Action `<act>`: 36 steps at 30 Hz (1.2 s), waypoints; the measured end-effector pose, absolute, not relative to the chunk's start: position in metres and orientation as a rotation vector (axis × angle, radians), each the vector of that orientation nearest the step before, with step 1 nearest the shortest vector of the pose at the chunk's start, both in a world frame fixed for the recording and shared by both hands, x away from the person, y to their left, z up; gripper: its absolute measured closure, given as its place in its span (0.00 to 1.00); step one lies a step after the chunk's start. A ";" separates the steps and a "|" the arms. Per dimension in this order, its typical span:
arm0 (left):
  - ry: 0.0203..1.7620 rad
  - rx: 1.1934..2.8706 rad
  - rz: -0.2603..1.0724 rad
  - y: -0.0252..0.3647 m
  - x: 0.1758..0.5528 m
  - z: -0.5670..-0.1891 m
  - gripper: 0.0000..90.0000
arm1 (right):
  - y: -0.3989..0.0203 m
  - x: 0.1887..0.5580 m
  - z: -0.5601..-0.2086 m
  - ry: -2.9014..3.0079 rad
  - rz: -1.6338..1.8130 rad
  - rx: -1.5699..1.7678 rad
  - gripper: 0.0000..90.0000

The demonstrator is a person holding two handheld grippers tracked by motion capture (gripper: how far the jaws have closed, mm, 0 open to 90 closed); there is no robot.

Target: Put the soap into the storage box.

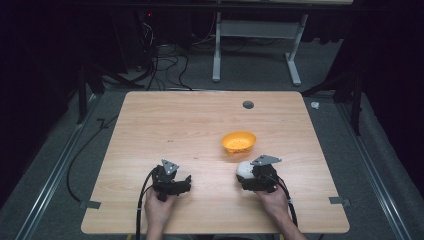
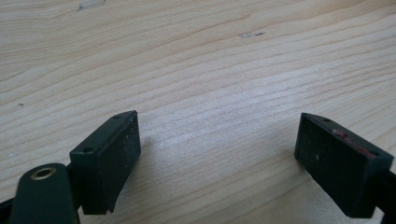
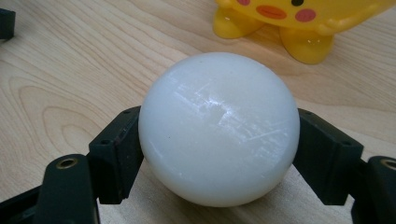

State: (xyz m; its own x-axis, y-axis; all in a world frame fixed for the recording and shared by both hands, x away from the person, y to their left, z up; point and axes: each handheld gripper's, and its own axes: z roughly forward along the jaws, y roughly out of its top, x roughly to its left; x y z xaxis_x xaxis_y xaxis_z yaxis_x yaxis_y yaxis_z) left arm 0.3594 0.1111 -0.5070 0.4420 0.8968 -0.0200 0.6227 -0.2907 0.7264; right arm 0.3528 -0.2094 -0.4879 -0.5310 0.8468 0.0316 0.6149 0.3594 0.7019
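Jaws of the right gripper (image 3: 219, 154) are pressed on both sides of the white ball (image 3: 218, 126). Just past the ball, the yellow bowl (image 1: 239, 142) is seen. Left gripper (image 2: 219, 158) jaws are spread, with nothing held.

Right tongs (image 1: 248, 172), lower centre-right of frame, grip a white ball (image 1: 244, 168) just below the yellow bowl (image 1: 239, 142); left tongs (image 1: 188, 181) rest on the bench (image 1: 165, 115).

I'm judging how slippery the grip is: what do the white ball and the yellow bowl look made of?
The white round ball looks like smooth, glossy, slightly translucent plastic: highlights and fine scratches show. The yellow character-faced bowl also looks like shiny moulded plastic, with bright reflections on its feet. Neither is certain.
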 end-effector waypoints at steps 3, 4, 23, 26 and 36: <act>1.271 2.023 0.523 0.111 0.359 -0.507 0.16 | -0.209 0.353 -0.486 2.289 0.970 1.278 0.27; 1.271 2.023 0.523 0.111 0.359 -0.507 0.16 | -0.209 0.353 -0.485 2.289 0.969 1.280 0.27; 1.271 2.024 0.523 0.111 0.359 -0.507 0.16 | -0.209 0.351 -0.471 2.284 1.005 1.249 0.27; 1.271 2.024 0.523 0.111 0.359 -0.507 0.16 | -0.210 0.352 -0.470 2.283 1.009 1.243 0.27; 1.271 2.023 0.523 0.111 0.359 -0.507 0.16 | -0.212 0.355 -0.460 2.268 1.034 1.249 0.27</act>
